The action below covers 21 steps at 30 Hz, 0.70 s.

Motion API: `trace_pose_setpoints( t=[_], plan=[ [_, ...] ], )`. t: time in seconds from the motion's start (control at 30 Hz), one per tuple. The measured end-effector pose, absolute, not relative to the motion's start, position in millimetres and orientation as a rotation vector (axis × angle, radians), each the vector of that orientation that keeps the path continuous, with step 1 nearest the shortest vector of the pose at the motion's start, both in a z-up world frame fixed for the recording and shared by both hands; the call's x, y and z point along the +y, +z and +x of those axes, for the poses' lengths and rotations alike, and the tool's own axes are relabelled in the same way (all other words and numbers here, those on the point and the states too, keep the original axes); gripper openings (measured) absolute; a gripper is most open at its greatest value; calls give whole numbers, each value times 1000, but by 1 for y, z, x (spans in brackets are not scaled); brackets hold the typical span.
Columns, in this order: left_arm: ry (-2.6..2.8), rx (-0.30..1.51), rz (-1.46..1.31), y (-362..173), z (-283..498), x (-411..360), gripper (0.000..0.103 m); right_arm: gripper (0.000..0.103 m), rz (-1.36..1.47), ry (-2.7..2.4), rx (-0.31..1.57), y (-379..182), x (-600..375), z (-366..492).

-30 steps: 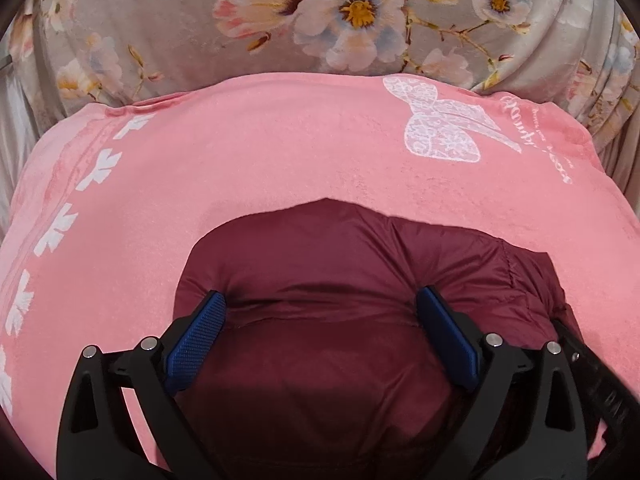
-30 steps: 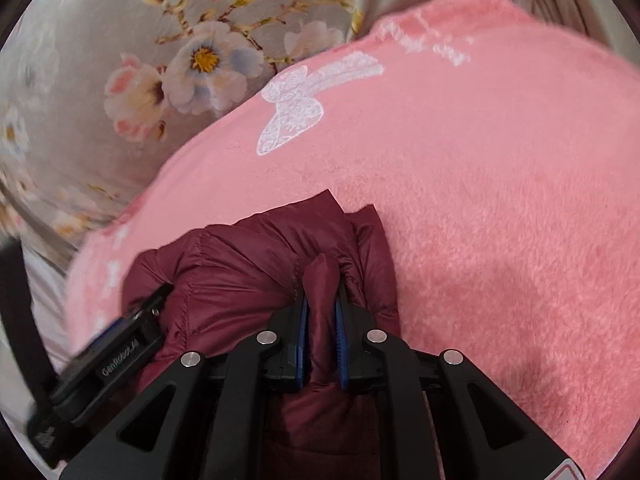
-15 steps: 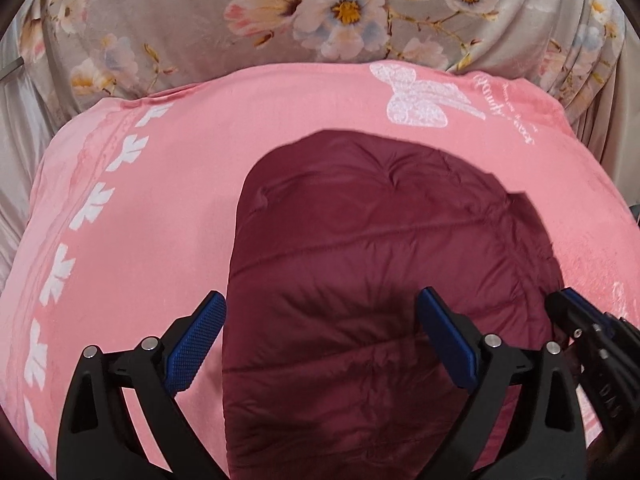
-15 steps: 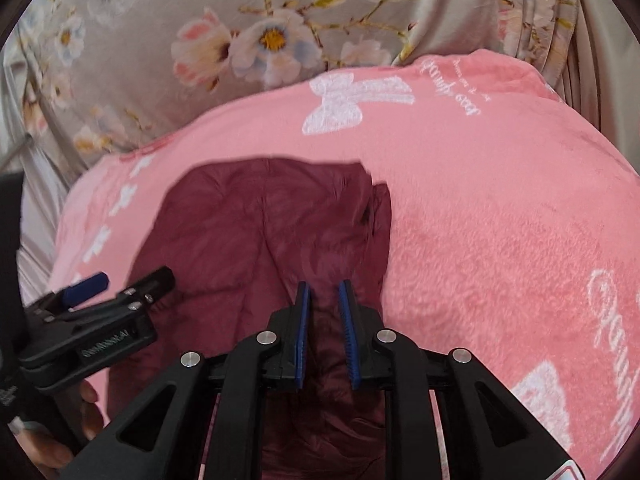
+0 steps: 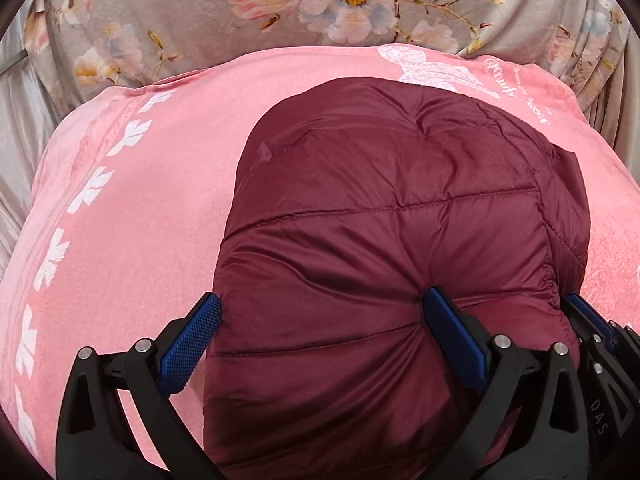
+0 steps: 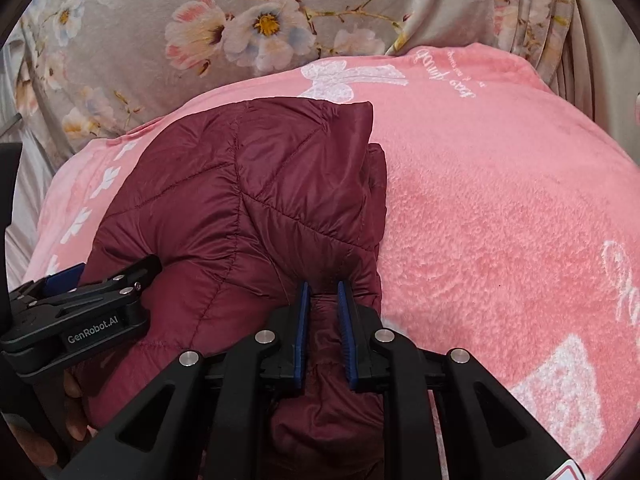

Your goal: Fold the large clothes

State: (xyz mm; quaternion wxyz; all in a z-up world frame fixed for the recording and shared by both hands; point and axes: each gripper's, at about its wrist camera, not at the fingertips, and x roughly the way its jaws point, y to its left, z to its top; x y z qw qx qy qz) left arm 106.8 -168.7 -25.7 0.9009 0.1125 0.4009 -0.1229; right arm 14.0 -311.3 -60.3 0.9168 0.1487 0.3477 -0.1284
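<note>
A maroon quilted puffer jacket [image 5: 392, 216] lies in a folded bundle on a pink blanket [image 5: 160, 208]; it also shows in the right wrist view [image 6: 248, 200]. My left gripper [image 5: 320, 320] is open, its blue pads wide apart, with the near edge of the jacket bulging between them. My right gripper [image 6: 323, 292] is shut on a fold at the jacket's near right edge. The left gripper also shows in the right wrist view [image 6: 80, 300] at the jacket's left side.
The pink blanket [image 6: 500, 208] with white butterfly and bow prints covers the bed. A grey floral sheet [image 5: 280, 12] lies behind it, with pleated grey fabric [image 6: 592, 52] at the far right.
The jacket has gone from a small bunched lump to a longer bundle spread away from me over the blanket. The right gripper stayed clamped on it; the left stayed open.
</note>
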Motion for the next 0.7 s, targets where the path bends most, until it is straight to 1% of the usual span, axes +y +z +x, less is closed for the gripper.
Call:
trace_pose_setpoints(
  t=[0.1,0.43,0.7],
  plan=[
    [-252,819,231,-28,107,-169,98,16,273,-285,710,-59,-307,14],
    [-228,736,258,-33,99,-174,98,17,295,-271,704,-61,-310,13],
    [-239,741,252,-33,100,-172,98,17,355,-230,690,-59,-320,11]
  ],
)
